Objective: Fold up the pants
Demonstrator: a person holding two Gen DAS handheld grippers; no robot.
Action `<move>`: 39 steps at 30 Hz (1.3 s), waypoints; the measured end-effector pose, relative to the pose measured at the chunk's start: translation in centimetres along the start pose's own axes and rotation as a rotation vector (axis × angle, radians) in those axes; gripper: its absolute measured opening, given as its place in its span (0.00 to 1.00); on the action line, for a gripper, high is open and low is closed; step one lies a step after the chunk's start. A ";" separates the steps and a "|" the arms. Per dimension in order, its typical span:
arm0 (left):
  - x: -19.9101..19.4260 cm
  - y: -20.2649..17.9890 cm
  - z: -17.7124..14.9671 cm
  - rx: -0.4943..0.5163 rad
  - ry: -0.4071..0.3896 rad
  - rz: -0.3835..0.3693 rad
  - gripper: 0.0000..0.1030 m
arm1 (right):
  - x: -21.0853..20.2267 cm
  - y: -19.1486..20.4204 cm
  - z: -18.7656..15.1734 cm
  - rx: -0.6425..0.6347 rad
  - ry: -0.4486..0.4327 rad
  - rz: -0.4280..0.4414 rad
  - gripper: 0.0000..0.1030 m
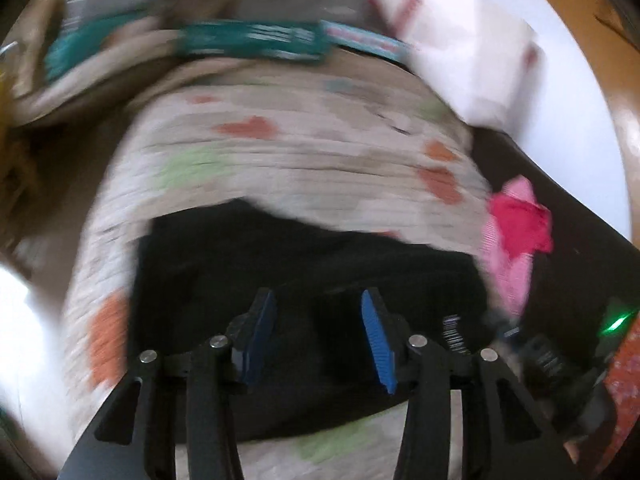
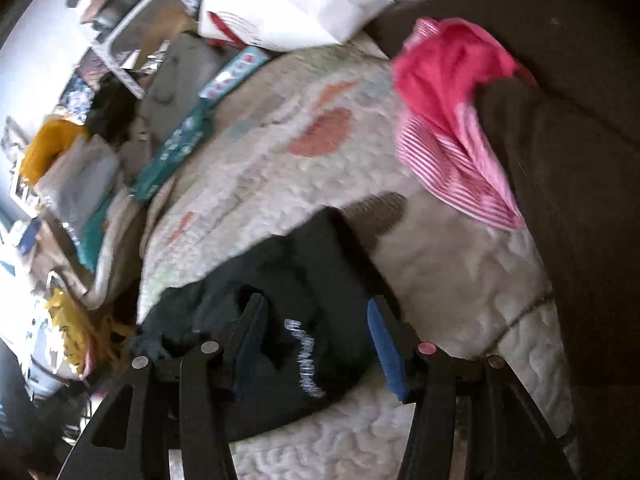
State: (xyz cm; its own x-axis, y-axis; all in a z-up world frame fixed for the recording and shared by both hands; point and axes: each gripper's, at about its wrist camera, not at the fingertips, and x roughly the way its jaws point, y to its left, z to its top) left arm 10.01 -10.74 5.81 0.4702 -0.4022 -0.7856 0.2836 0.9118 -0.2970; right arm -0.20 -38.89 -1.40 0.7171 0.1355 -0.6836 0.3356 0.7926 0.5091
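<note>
A: Pants (image 1: 304,276) first, where do they sit?

B: Black, lying on the quilt (image 1: 280,152), a cream one with orange and green patches. In the left wrist view they fill the lower middle, right ahead of the left tongs (image 1: 318,324).

A: And those tongs?

B: Spread apart, blue pads (image 1: 378,340) wide of each other with only black cloth showing between them. Nothing pinched. I cannot tell whether the tips touch the fabric; the frame is smeared.

A: Right side?

B: Right tongs (image 2: 316,326) also gape, holding nothing. The pants (image 2: 288,280) lie bunched ahead of them, reaching toward 8 o'clock, with pale lettering (image 2: 306,360) showing on the cloth between the fingers.

A: Anything nearby?

B: A pink garment (image 2: 452,120), part plain and part white-striped, crumpled at 1 o'clock in the right view, draped from the quilt (image 2: 440,264) onto something dark brown (image 2: 580,160). It is apart from the pants there. In the left view the same pink garment (image 1: 516,228) is at 3 o'clock, just beside the pants' edge.

A: Farther off?

B: Teal boxes (image 1: 252,42) at 12 o'clock along the quilt's far edge, and a white bag (image 2: 288,4) beyond.
</note>
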 end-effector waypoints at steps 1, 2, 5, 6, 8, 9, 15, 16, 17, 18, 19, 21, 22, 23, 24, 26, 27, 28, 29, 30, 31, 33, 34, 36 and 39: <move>1.1 -1.2 0.8 0.023 0.025 -0.028 0.45 | 0.4 -0.1 -0.3 0.002 0.001 -0.010 0.55; 2.3 -2.4 1.5 0.045 0.052 -0.052 0.45 | 0.9 -0.1 -0.5 0.003 0.011 -0.013 0.55; 6.3 -6.5 3.1 0.139 0.110 -0.074 0.46 | 1.9 -1.0 -1.0 0.035 0.036 -0.019 0.58; 7.9 -8.2 3.6 0.181 0.132 -0.078 0.46 | 2.1 -1.3 -1.1 0.047 0.040 -0.016 0.59; 10.1 -10.0 4.1 0.220 0.170 -0.098 0.46 | 2.4 -1.7 -1.2 0.068 0.034 -0.001 0.61; 11.5 -11.2 4.3 0.237 0.200 -0.110 0.46 | 2.6 -1.8 -1.2 0.078 0.028 0.011 0.62; 16.5 -14.9 4.2 0.379 0.297 -0.093 0.48 | 2.4 -2.5 -1.3 0.096 0.011 -0.020 0.61; 17.1 -15.2 4.1 0.399 0.314 -0.087 0.50 | 2.3 -2.6 -1.6 0.095 0.011 -0.035 0.61; 17.7 -15.5 4.0 0.421 0.331 -0.076 0.50 | 2.2 -2.6 -1.8 0.096 0.011 -0.041 0.61; 18.2 -15.7 3.9 0.439 0.342 -0.065 0.51 | 2.2 -2.6 -2.1 0.097 0.011 -0.037 0.61; 18.6 -15.9 3.8 0.452 0.351 -0.057 0.52 | 2.3 -2.4 -2.2 0.088 0.015 -0.031 0.61; 19.0 -16.2 3.4 0.485 0.363 -0.040 0.52 | 2.6 -1.9 -2.5 0.067 0.024 -0.039 0.61; 19.0 -16.4 3.1 0.515 0.358 -0.031 0.52 | 2.5 -1.8 -2.7 0.064 0.018 -0.045 0.61; 18.9 -16.8 2.7 0.554 0.350 -0.020 0.52 | 2.5 -1.8 -2.7 0.066 0.013 -0.046 0.61; 18.8 -17.1 2.3 0.588 0.341 -0.009 0.52 | 2.6 -1.9 -2.8 0.069 0.007 -0.044 0.63; 18.4 -17.4 1.8 0.621 0.317 0.007 0.39 | 2.9 -1.9 -2.9 0.066 -0.007 -0.035 0.66; 18.1 -17.5 1.6 0.639 0.298 0.022 0.37 | 3.1 -1.8 -2.9 0.069 -0.015 -0.030 0.68; 17.8 -17.5 1.4 0.650 0.285 0.027 0.32 | 3.3 -1.6 -2.8 0.070 -0.017 -0.019 0.68; 17.5 -17.4 1.2 0.656 0.274 0.033 0.29 | 3.5 -1.5 -2.7 0.065 -0.010 -0.008 0.67; 17.2 -17.3 1.2 0.653 0.269 0.033 0.28 | 3.7 -1.3 -2.5 0.059 0.001 0.006 0.57; 16.7 -17.1 1.2 0.644 0.262 0.028 0.26 | 3.8 -1.2 -2.4 0.062 0.022 0.041 0.46; 15.1 -16.6 1.3 0.629 0.242 0.015 0.24 | 3.9 -1.3 -2.2 0.078 0.055 0.084 0.28; 14.5 -16.5 1.3 0.623 0.233 0.009 0.23 | 3.7 -1.2 -2.2 0.080 0.058 0.095 0.27; 12.9 -15.7 1.9 0.601 0.211 -0.006 0.22 | 3.1 -0.7 -2.1 0.063 0.054 0.118 0.23; 10.0 -14.6 3.2 0.539 0.165 -0.045 0.22 | 1.5 1.1 -1.8 0.000 0.025 0.165 0.22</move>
State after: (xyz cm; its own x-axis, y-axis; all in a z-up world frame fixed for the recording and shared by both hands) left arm 13.21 -28.36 4.04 0.3235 -0.3816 -0.8659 0.7076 0.7051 -0.0464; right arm 0.13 -36.79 -2.82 0.7471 0.2787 -0.6035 0.2141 0.7585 0.6154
